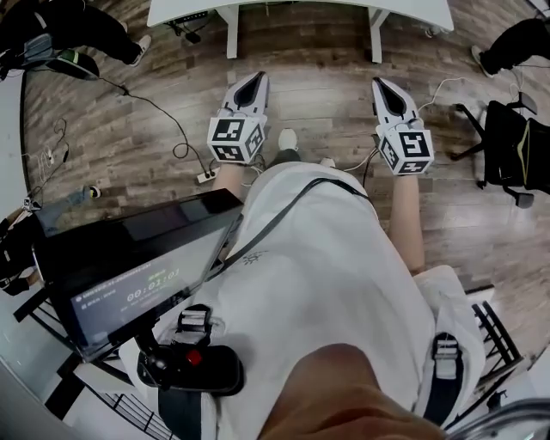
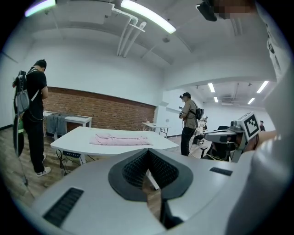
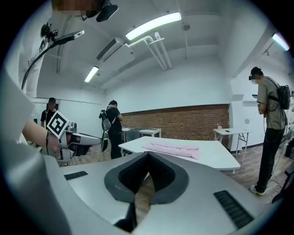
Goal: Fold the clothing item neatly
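Note:
A pink clothing item [image 2: 120,139] lies folded in a long strip on a white table [image 2: 78,142] some way ahead; it also shows in the right gripper view [image 3: 174,148]. The head view holds only the table's near edge [image 1: 301,10], not the garment. My left gripper [image 1: 255,79] and right gripper [image 1: 384,84] hang side by side over the wooden floor, short of the table and pointing toward it. Both are shut with nothing between the jaws, as the left gripper view [image 2: 148,153] and right gripper view [image 3: 148,156] show.
A dark screen on a stand [image 1: 129,275] sits close at my left. Cables and a power strip [image 1: 204,177] lie on the floor. A black chair [image 1: 511,155] stands at the right. People stand around the table: one in black [image 2: 32,114], one with a backpack [image 2: 188,121].

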Demonstrator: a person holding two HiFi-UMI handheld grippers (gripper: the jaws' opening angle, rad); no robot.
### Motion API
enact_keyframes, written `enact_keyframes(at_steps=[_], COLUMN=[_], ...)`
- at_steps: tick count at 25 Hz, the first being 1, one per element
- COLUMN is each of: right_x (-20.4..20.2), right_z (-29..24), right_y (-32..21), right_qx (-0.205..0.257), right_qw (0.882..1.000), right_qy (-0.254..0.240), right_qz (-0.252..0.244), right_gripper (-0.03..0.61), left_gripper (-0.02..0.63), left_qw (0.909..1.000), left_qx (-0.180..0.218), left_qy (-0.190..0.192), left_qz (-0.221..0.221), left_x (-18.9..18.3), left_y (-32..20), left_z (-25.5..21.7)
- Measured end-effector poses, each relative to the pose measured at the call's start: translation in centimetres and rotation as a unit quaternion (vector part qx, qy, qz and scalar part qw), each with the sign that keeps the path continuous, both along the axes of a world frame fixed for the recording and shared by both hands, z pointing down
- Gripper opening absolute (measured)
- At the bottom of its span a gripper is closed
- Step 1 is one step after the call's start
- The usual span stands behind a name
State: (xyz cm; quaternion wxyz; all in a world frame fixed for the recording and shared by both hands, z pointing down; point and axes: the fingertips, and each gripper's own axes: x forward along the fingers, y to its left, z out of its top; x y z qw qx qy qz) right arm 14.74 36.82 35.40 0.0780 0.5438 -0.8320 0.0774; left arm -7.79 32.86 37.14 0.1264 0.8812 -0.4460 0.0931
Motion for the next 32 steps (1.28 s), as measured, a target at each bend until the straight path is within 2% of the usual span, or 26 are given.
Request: enact_keyframes(at_steps=[5, 11, 15, 25, 32], right_x=[1.5, 2.0, 1.2, 1.3, 1.2], right_z=[0.0, -0.2, -1.6, -0.2, 0.3], right_y=[2.8, 3.9, 4.3, 6.1, 6.4], right_qx=[0.0, 0.002, 0.013, 0.003, 0.012], right_qw=[1.0, 1.0, 1.0, 1.0, 1.0], right_qy=[-0.016, -0.014, -0.014, -0.015, -0.01], right_qz=[-0.016, -0.028, -0.024, 0.002, 0.012], right_gripper=[0.003, 0.003, 0.003, 0.003, 0.003], left_gripper=[0.002, 0.002, 0.002, 0.002, 0.002], left_qw=[0.9997, 0.9989, 0.9993, 0.9994, 0.9992], left_qx=[0.002, -0.001, 0.006, 0.023, 0.026], left_qy=[-0.013, -0.021, -0.019, -0.025, -0.031], left_qz=[-0.021, -0.042, -0.032, 0.008, 0.009], left_x=[1.6, 1.0, 0.4, 1.8, 1.5], left_y=[4.2, 7.0, 7.3, 6.9, 6.9], left_z=[-0.2, -0.2, -1.1, -1.0, 0.1])
